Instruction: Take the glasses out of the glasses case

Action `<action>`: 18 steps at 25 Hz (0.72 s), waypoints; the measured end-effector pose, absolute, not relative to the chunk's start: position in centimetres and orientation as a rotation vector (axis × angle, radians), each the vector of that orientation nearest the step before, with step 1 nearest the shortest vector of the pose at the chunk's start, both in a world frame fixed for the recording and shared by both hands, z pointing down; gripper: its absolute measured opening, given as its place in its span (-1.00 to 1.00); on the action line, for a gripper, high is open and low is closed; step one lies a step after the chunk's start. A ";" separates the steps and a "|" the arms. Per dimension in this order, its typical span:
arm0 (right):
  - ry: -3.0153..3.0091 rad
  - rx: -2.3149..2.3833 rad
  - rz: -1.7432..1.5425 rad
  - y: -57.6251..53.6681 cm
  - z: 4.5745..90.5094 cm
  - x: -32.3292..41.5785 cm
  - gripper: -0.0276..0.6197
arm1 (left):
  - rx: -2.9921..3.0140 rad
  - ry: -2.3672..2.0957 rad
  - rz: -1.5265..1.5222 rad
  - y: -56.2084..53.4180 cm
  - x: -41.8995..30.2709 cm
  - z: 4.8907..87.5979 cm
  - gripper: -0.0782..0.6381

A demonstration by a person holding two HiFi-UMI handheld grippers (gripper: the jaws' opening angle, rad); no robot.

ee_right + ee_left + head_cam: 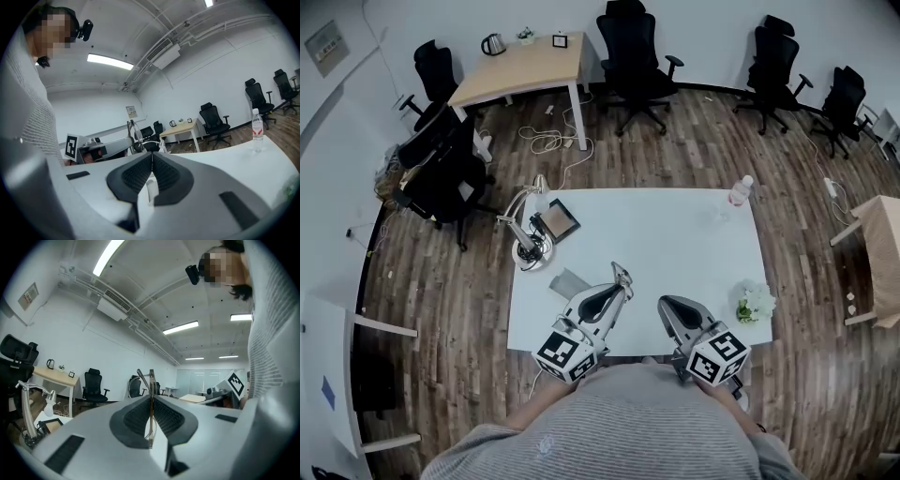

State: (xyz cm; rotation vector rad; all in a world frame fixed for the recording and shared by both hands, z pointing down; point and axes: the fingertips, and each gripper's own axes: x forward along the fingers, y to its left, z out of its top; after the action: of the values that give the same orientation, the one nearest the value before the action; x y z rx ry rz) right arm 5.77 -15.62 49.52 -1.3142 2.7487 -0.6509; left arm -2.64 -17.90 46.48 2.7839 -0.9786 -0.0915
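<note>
The left gripper has its two jaws squeezed tight on one pair of glasses. The thin frame is pinched between the dark pads and sticks up past the tips. The glasses are held out over the near part of the white table, outside the case. The right gripper has its two jaws pressed together with nothing in them. It sits at 3 o'clock from the left one, close beside it. Both point away from the person.

In the head view, one flat grey case lies on the table at 9 o'clock from the glasses, near the table's left edge. One desk lamp stands at 10 o'clock, with one small dark frame just beside it. One water bottle stands at 1 o'clock, by the far right corner. One bunch of white flowers is at 3 o'clock from the right gripper.

Farther out, at 11 o'clock, is one wooden desk with one kettle on it. Three black office chairs stand along the far wall from 12 to 2 o'clock. More chairs at 10 o'clock are too bunched up to count.
</note>
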 end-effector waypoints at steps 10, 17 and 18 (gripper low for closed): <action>2.798 -1.303 -0.611 -16.0 49.3 5.3 -0.87 | 2.794 -0.949 -0.097 -18.0 -2.0 46.1 -0.70; 2.861 -1.279 -0.560 -15.9 49.7 5.1 -0.87 | 2.791 -0.945 -0.104 -17.9 -1.4 46.2 -0.70; 2.863 -1.270 -0.557 -15.8 49.6 5.0 -0.87 | 2.792 -0.943 -0.104 -17.8 -1.3 46.1 -0.70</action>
State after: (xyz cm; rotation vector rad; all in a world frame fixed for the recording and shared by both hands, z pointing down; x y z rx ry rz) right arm 4.99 -15.81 49.61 -1.2703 2.8630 -0.5570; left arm -1.30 -17.82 46.14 2.7922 -0.9429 -0.1039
